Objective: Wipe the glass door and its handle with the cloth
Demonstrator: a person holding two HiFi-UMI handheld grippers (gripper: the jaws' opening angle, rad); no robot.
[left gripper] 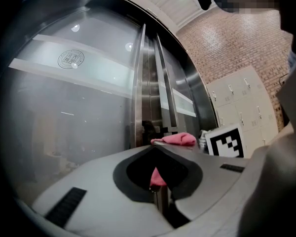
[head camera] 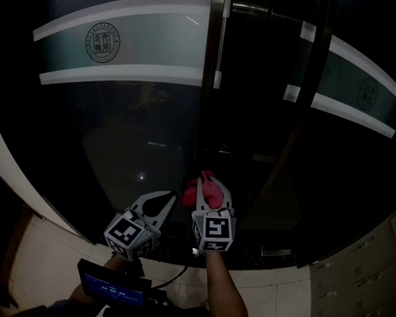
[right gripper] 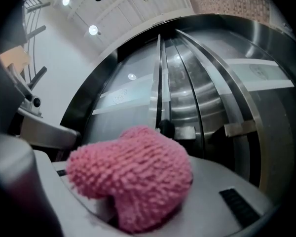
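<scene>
Between the right gripper's [head camera: 211, 190] clenched jaws sits the pink cloth [right gripper: 130, 177], bunched, its long axis across the jaws, bulging past the tips toward the glass door [head camera: 138, 144] and spilling over the left jaw. That door is dark, with 2 frosted bands; its handle [head camera: 222, 41] stands upright, well beyond the tips. Pale floor [head camera: 46, 256] lies below, with lockers [left gripper: 237, 100] and a brick wall [left gripper: 227, 48] right of the left gripper's [head camera: 170, 197] jaws, which are closed tip to tip on nothing
</scene>
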